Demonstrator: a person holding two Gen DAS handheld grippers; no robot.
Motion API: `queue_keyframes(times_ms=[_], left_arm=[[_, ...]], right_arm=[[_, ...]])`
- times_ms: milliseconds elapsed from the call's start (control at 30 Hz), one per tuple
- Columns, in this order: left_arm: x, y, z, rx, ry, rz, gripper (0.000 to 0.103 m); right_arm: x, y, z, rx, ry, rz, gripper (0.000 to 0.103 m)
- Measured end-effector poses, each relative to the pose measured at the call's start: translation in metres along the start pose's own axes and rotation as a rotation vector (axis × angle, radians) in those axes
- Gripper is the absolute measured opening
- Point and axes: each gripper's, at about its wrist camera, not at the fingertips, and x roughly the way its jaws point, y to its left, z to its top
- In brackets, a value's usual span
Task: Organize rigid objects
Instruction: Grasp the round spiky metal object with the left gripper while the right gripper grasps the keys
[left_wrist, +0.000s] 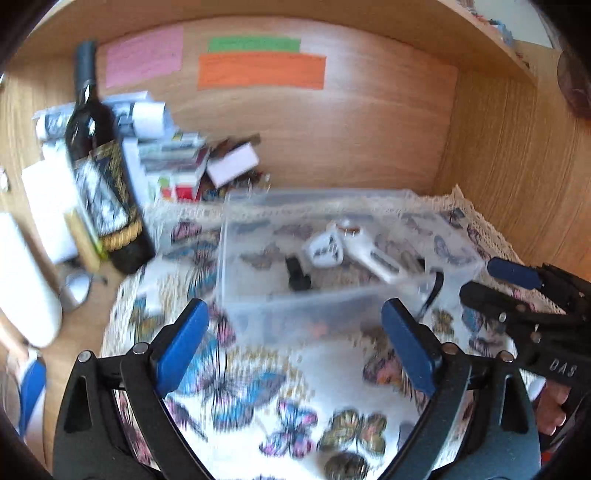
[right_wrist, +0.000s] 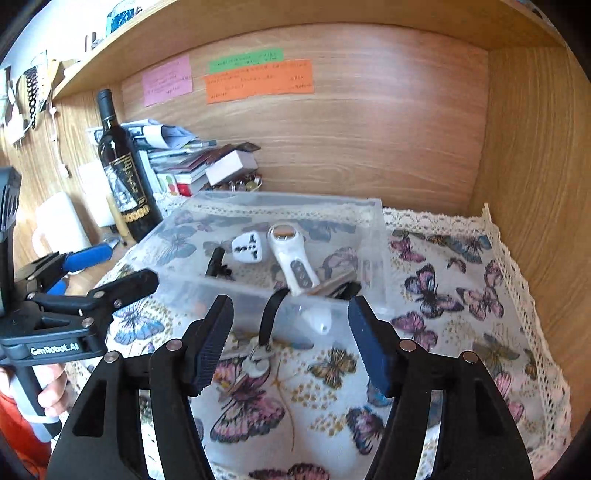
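Right wrist: clear plastic bin (right_wrist: 373, 221), butterfly-print cloth (right_wrist: 461, 295), both tools spread, empty.

- The clear rectangular plastic box (right_wrist: 273, 236) looked smooth and faintly cloudy.
- The white cloth with printed butterflies (right_wrist: 443, 295) was matt, with a lace edge.
- The warm-brown wooden back panel (right_wrist: 369, 129) showed smooth grain with a soft sheen.
- The dark glass wine bottle (right_wrist: 122, 162) was glossy, with a paper label.
- The white handheld plastic device (right_wrist: 291, 258) shone slightly.
- The right gripper (right_wrist: 291, 343) had matt black plastic arms and ribbed pads.
- The orange paper note (right_wrist: 258, 81) was matt.
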Motion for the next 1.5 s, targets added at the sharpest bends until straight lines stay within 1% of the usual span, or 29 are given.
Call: queue_keyframes(times_ms=[167, 300, 467, 533, 600, 633, 667, 700, 733, 767, 800, 867, 933, 1000, 1067, 1133, 1233, 1300, 1333, 1367, 1400, 1500], left_arm=[[0.003, 0.003, -0.033, -0.015, 0.086, 0.0, 0.096], [-0.005, -0.005, -0.054, 0.009, 0.105, 0.003, 0.096], [-0.009, -0.015, -0.077, 0.016, 0.131, -0.025, 0.095], [-0.009, -0.017, -0.081, 0.022, 0.132, -0.022, 0.093], [-0.008, -0.019, -0.085, 0.028, 0.145, -0.03, 0.079], [-0.007, -0.019, -0.088, 0.028, 0.156, -0.04, 0.076], [-0.006, -0.019, -0.09, 0.027, 0.164, -0.047, 0.07], [-0.005, -0.019, -0.092, 0.032, 0.164, -0.045, 0.066], [-0.007, -0.019, -0.094, 0.043, 0.153, -0.036, 0.064], [-0.008, -0.02, -0.096, 0.054, 0.145, -0.03, 0.056], [-0.009, -0.02, -0.097, 0.062, 0.14, -0.032, 0.043], [-0.01, -0.016, -0.097, 0.065, 0.132, -0.03, 0.032], [-0.01, -0.01, -0.096, 0.048, 0.129, -0.048, 0.032], [-0.011, -0.006, -0.095, 0.038, 0.121, -0.05, 0.03], [-0.011, -0.003, -0.093, 0.027, 0.116, -0.054, 0.03], [-0.011, 0.001, -0.091, 0.017, 0.107, -0.059, 0.03], [-0.011, 0.005, -0.089, 0.012, 0.09, -0.049, 0.03], [-0.012, 0.006, -0.088, 0.012, 0.08, -0.042, 0.03], [-0.012, 0.007, -0.088, 0.01, 0.076, -0.043, 0.03], [-0.012, 0.007, -0.087, 0.007, 0.072, -0.045, 0.03], [-0.012, 0.008, -0.086, 0.005, 0.069, -0.048, 0.03], [-0.014, 0.009, -0.082, 0.0, 0.057, -0.05, 0.03]], right_arm=[[0.002, 0.003, -0.019, 0.011, 0.044, 0.002, 0.061], [0.005, 0.004, -0.032, 0.016, 0.081, -0.002, 0.061], [0.01, 0.005, -0.045, 0.029, 0.123, 0.0, 0.061], [0.012, 0.006, -0.047, 0.026, 0.133, 0.001, 0.061], [0.015, 0.008, -0.049, 0.02, 0.141, 0.0, 0.061], [0.017, 0.009, -0.049, 0.017, 0.145, 0.001, 0.061], [0.018, 0.01, -0.049, 0.014, 0.149, 0.002, 0.061], [0.02, 0.011, -0.049, 0.011, 0.154, 0.003, 0.061], [0.023, 0.012, -0.049, 0.008, 0.159, 0.004, 0.061], [0.025, 0.013, -0.048, 0.005, 0.163, 0.003, 0.061], [0.027, 0.014, -0.048, 0.004, 0.166, 0.004, 0.061], [0.032, 0.016, -0.045, -0.002, 0.174, 0.011, 0.061], [0.039, 0.017, -0.043, -0.008, 0.187, 0.011, 0.061], [0.047, 0.018, -0.04, -0.01, 0.205, 0.011, 0.06], [0.055, 0.021, -0.038, -0.011, 0.231, 0.016, 0.05], [0.062, 0.024, -0.037, -0.022, 0.246, 0.009, 0.046], [0.067, 0.032, -0.036, -0.067, 0.247, -0.03, 0.045], [0.069, 0.035, -0.036, -0.085, 0.241, -0.04, 0.043], [0.068, 0.035, -0.036, -0.087, 0.238, -0.034, 0.037], [0.068, 0.035, -0.036, -0.089, 0.236, -0.029, 0.026], [0.067, 0.034, -0.036, -0.087, 0.232, -0.038, 0.023], [0.067, 0.034, -0.036, -0.077, 0.222, -0.05, 0.023]])
